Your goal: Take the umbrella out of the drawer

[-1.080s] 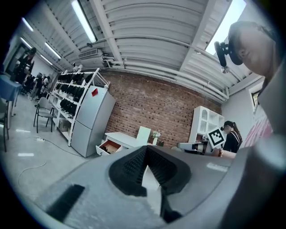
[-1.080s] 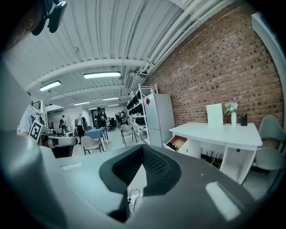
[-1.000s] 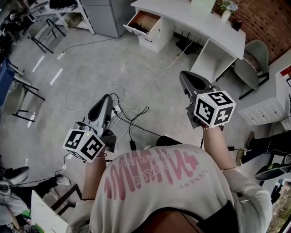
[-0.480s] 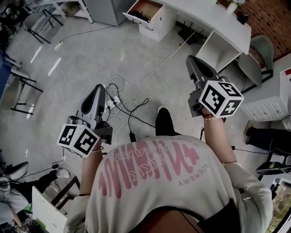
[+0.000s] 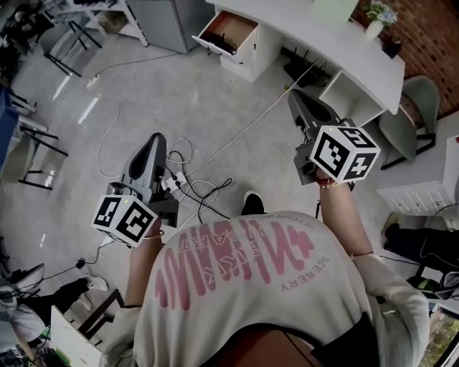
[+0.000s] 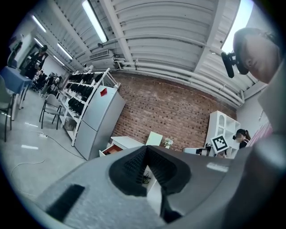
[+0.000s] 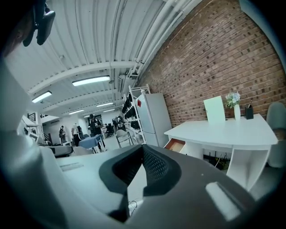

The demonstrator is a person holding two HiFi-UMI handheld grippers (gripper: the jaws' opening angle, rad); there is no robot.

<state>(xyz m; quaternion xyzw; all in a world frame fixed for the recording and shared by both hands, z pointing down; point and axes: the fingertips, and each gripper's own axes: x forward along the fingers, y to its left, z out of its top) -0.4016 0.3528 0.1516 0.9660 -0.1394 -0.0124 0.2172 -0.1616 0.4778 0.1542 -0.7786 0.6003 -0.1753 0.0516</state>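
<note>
Nearest: person's pale sweatshirt point(image 5: 244, 279), pink print across the back, both forearms stretched ahead. One dark shoe point(image 5: 251, 203) shows just past the hem.

Left gripper point(image 5: 155, 139): low over the floor, marker cube toward the body. Jaws closed tip to tip, nothing between them.

Right gripper point(image 5: 292, 99): higher in the head view, aimed toward the desk. Jaws likewise pressed together, empty.

Floor point(image 5: 143, 93): grey, glossy. A tangle of cables point(image 5: 204, 188) and a power strip point(image 5: 174, 182) lie just beside the left gripper. One white cable point(image 5: 251, 122) runs on toward the desk.

Further: white desk point(image 5: 323, 39) with a curved top. At its left end a drawer point(image 5: 231, 29) stands pulled open, wooden inside.

Umbrella point(image 5: 226, 48): a dark long shape lying in the drawer along its front edge, too small for detail. Both grippers are well apart from it.

On the desk: small vase of flowers point(image 5: 376, 21). Grey chair point(image 5: 416, 107) at the desk's right.

Behind: brick wall point(image 5: 430, 43). Grey fridge point(image 6: 100, 118) left of the desk, shelving rack point(image 6: 80, 94) beside it.
</note>
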